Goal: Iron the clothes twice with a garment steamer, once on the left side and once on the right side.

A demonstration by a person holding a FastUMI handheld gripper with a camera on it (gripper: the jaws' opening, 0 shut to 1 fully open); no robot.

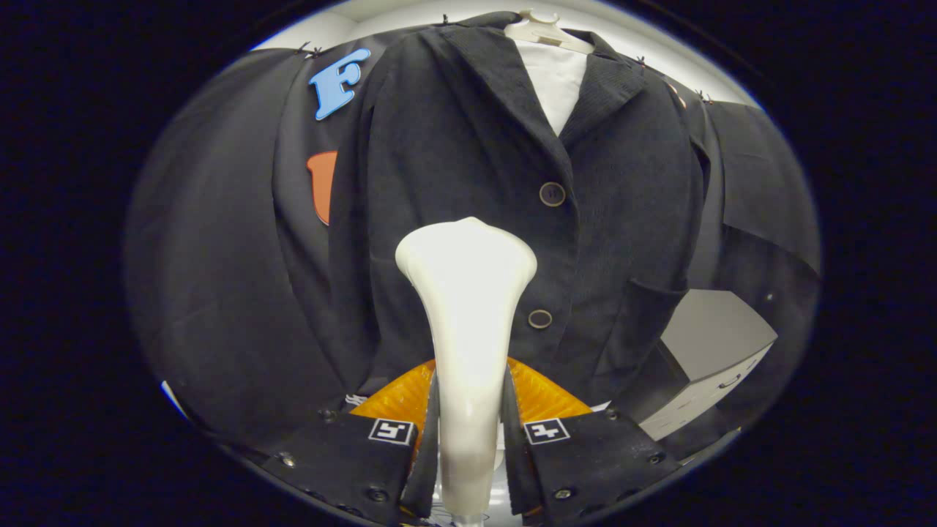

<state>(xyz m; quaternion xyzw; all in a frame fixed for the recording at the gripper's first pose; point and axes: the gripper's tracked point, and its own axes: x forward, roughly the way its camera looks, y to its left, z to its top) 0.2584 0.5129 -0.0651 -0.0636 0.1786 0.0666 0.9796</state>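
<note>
The garment steamer (466,344) is being pinched at its slim neck by the gripper (468,439), with one finger pressed against each side of the handle. The steamer is being held upright between the fingers, its broad, rounded head (466,256) flaring out above them and facing forward toward the clothing.

A dark jacket (468,183) is being displayed directly ahead of the fingers, hung on a pale hanger (545,29) over a white form (554,84) visible at the open collar. The steamer head is being seen against the jacket's front panel that lies on the left-hand side of the button line; whether the head is touching the cloth cannot be told. Two round buttons are being shown along the placket: the upper button (552,194) sits above and to the right of the steamer head, and the lower button (540,319) lies just beside the steamer's neck on the right. A flap pocket (644,329) is being seen on the jacket's other front panel, well apart from the head.

An orange ribbed part (545,399) is being partly covered by the steamer's neck, just beyond the fingers. A grey cabinet (714,351) is being glimpsed beyond the jacket's hem on the right. Black cloth (212,256) is hanging behind the jacket.
</note>
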